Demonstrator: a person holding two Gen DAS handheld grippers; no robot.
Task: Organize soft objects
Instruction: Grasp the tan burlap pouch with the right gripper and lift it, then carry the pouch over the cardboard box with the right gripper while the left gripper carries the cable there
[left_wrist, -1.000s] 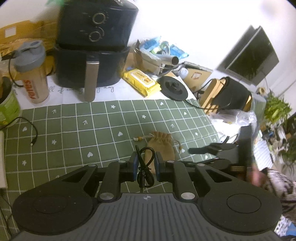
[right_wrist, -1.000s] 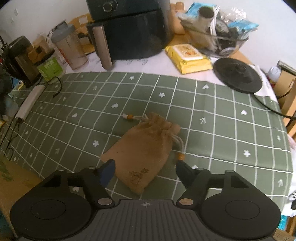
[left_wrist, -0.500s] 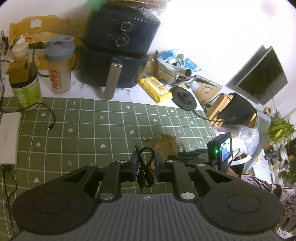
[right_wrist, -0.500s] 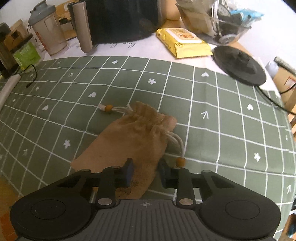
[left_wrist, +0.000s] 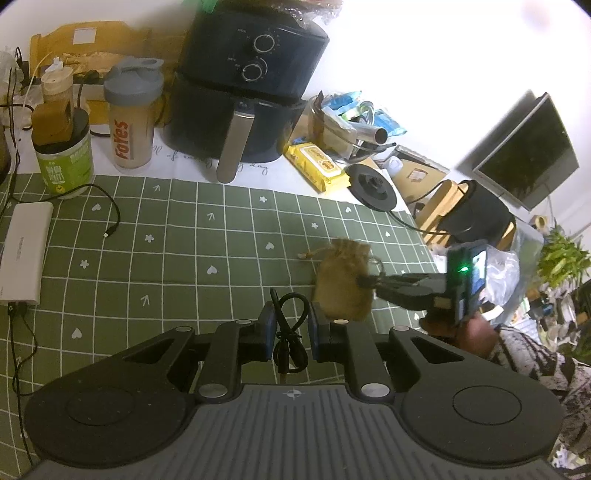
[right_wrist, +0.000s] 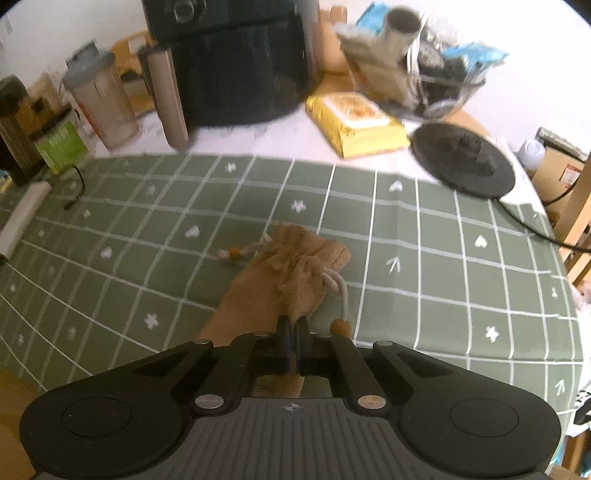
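Observation:
A tan drawstring pouch (right_wrist: 284, 280) lies on the green checked cloth (right_wrist: 424, 266), its gathered mouth facing away, with cords and orange beads at the sides. My right gripper (right_wrist: 292, 328) is shut on the pouch's near end. In the left wrist view the pouch (left_wrist: 343, 284) sits just ahead and right of my left gripper (left_wrist: 291, 325), with the right gripper (left_wrist: 369, 282) pinching it from the right. My left gripper is shut on a coiled black cable (left_wrist: 290, 332), held above the cloth.
A black air fryer (left_wrist: 247, 92), a shaker bottle (left_wrist: 133, 114), a green can (left_wrist: 64, 155) and a yellow wipes pack (left_wrist: 317, 166) stand along the back. A white power bank (left_wrist: 22, 251) lies at the left. A black round base (right_wrist: 461, 158) sits at the back right.
My right gripper has closed from wide open onto the pouch's near end. My left gripper has pulled back and left, still holding the cable.

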